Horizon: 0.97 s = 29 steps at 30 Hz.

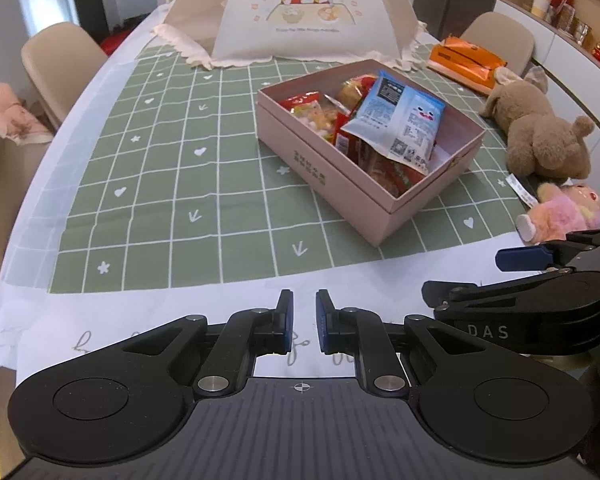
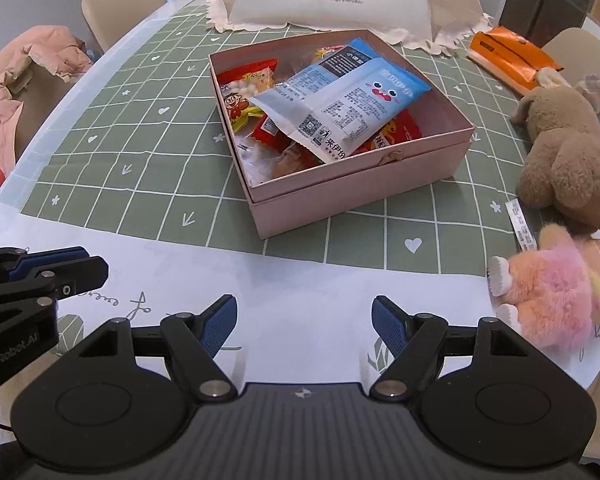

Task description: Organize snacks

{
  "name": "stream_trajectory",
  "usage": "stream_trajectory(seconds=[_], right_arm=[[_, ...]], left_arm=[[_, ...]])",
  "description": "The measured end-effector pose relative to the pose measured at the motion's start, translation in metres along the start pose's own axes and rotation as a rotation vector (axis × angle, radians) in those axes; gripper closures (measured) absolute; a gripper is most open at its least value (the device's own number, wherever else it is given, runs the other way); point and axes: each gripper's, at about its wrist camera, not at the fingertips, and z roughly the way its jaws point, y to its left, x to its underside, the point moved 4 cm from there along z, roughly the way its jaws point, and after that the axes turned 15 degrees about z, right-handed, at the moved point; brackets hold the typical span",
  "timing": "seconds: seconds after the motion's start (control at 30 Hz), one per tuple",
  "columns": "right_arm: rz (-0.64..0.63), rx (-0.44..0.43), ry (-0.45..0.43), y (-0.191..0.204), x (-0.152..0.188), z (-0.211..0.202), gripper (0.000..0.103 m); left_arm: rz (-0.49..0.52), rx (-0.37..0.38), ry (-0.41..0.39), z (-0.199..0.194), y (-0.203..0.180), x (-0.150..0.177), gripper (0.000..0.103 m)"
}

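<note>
We see snacks (image 2: 332,108) all piled in pink box (image 2: 360,184) | desk otherwise snack-free | left hand-held gripper (image 1: 304,322) clenched empty, right hand-held gripper (image 2: 304,322) released | we judge task nearly done

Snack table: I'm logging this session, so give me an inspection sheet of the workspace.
Surface: green grid tablecloth with a white border.
Job's things: open pink box holding snack packets, a blue-and-white packet on top.
Clutter: brown plush toy, pink plush toy, orange pack, food cover tent.
Grippers: left hand-held gripper shut and empty; right hand-held gripper open and empty; both over the white border, short of the box.
Cables: nothing seen.
Surroundings: beige chairs, pink garment, wall shelves.
</note>
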Motion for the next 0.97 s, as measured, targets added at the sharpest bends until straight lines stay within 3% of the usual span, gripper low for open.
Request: stream_trajectory(seconds=[0.97], right_arm=[[-0.029, -0.024, 0.028, -0.009, -0.007, 0.019, 0.027]], left_arm=[[-0.03, -0.004, 0.028, 0.015, -0.01, -0.004, 0.087]])
